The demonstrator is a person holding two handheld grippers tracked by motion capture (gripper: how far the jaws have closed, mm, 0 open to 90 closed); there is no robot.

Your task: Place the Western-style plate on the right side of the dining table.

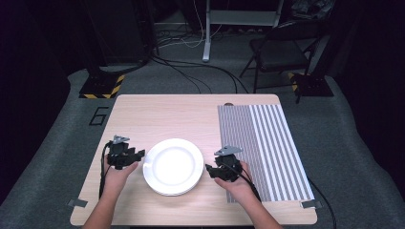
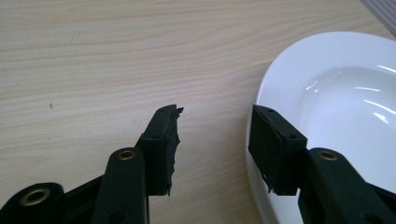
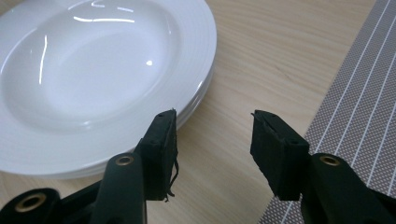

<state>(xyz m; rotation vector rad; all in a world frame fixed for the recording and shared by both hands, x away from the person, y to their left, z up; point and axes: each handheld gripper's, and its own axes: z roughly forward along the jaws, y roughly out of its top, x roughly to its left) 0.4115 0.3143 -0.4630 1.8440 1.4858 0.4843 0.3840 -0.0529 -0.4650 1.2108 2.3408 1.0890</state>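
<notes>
High view: left gripper (image 1: 139, 154) sits just beside the left rim of the plates (image 1: 173, 166), a white stack on the wooden desk (image 1: 157, 114). Right gripper (image 1: 208, 168) is just beside the stack's right rim, with the striped mat (image 1: 267, 143) on its other side. Both point inward at the stack, which lies between the two sets of fingers. A hand (image 1: 119, 172) backs the left gripper, and the other hand (image 1: 237, 183) backs the right one. Floor behind the desk holds a folding chair (image 1: 282, 47) and loose cables (image 1: 191, 71).

Left gripper view: fingers (image 2: 161, 149) spread wide, nothing between them, only bare desk (image 2: 116, 56) in the gap. Plates (image 2: 336, 107) are at the right-hand finger; that finger overlaps the rim in frame, but can't tell if it touches. The left-hand finger is over bare wood, well clear of the rim. A corner of the mat (image 2: 383, 9) shows top right, beyond the plates.

Right gripper view: fingers (image 3: 161, 154) also wide, holding nothing. Plates (image 3: 102, 70) lie to the left of and ahead of the left-hand finger, whose tip overlaps the stack's edge; contact can't be judged. Several rims are stacked, visible at the edge. Bare desk (image 3: 271, 56) fills the gap between the fingers. Mat (image 3: 359, 107) runs along the outside of the right-hand finger, which overlaps its edge.
</notes>
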